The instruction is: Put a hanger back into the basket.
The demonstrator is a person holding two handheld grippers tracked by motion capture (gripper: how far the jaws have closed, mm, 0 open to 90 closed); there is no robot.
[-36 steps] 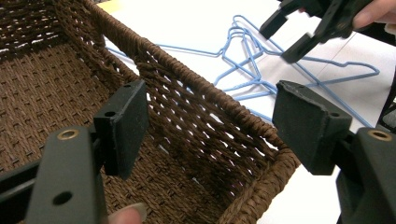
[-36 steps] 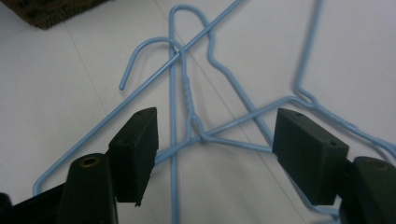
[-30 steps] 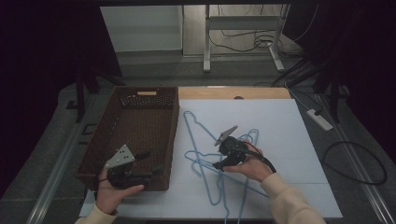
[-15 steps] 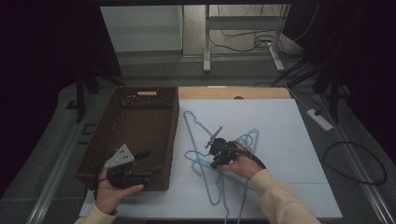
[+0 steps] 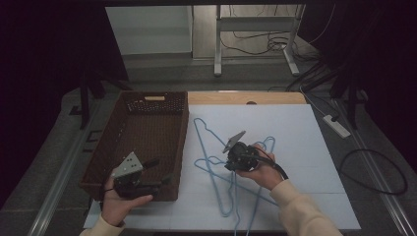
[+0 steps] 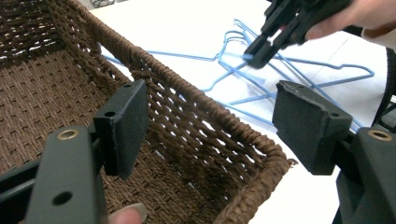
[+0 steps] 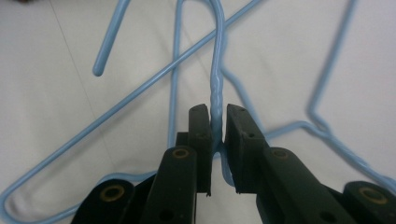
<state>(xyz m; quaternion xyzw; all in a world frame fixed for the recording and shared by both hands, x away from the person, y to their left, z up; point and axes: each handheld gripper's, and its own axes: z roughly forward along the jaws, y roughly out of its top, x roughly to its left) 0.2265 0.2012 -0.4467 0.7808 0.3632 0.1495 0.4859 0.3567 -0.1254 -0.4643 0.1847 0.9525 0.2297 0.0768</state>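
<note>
My right gripper (image 7: 216, 122) is clamped on a blue hanger's (image 7: 217, 88) twisted neck — hanger lies in a tangle of hangers (image 5: 221, 167) on the white sheet, just right of the basket (image 5: 147, 142). Left gripper (image 6: 210, 121) gapes wide, jaws straddling the basket's near corner — gripping nothing.

The right gripper (image 7: 217, 122) has its two black jaws closed on the twisted neck of a blue wire hanger (image 7: 218, 88), just below its hook, which curves up and off to the left. More blue wire hangers (image 7: 140, 93) lie crossed beneath it on the white table (image 7: 56, 93).
</note>
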